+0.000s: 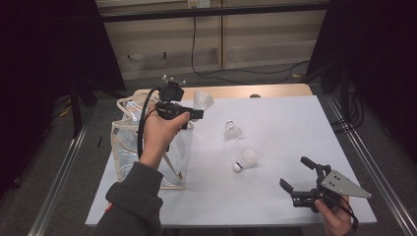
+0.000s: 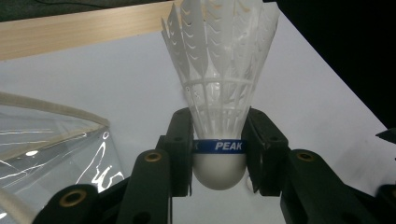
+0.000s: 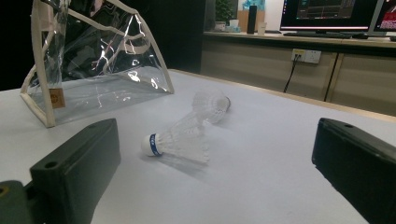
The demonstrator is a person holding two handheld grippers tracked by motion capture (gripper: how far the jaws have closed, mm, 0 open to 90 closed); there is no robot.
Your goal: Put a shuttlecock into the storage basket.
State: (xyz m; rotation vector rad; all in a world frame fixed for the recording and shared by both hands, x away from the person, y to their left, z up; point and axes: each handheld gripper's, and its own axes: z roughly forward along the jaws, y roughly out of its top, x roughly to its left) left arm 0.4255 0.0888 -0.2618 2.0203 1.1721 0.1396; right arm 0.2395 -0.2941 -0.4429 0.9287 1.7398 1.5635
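High view: left gripper (image 1: 189, 115) is up beside the clear bag's (image 1: 125, 142) open top, jaws clamped on one shuttlecock (image 2: 219, 93) at its blue-banded cork, feathers pointing away. Looks like step 1 of 3, nothing visible in bag yet. Two more shuttlecocks, near one (image 1: 246, 160) and far one (image 1: 232, 131), lie on the white bench (image 1: 295, 123) right of the bag, approx. between bag & right gripper (image 1: 298, 178), whose jaws stand wide apart, empty.
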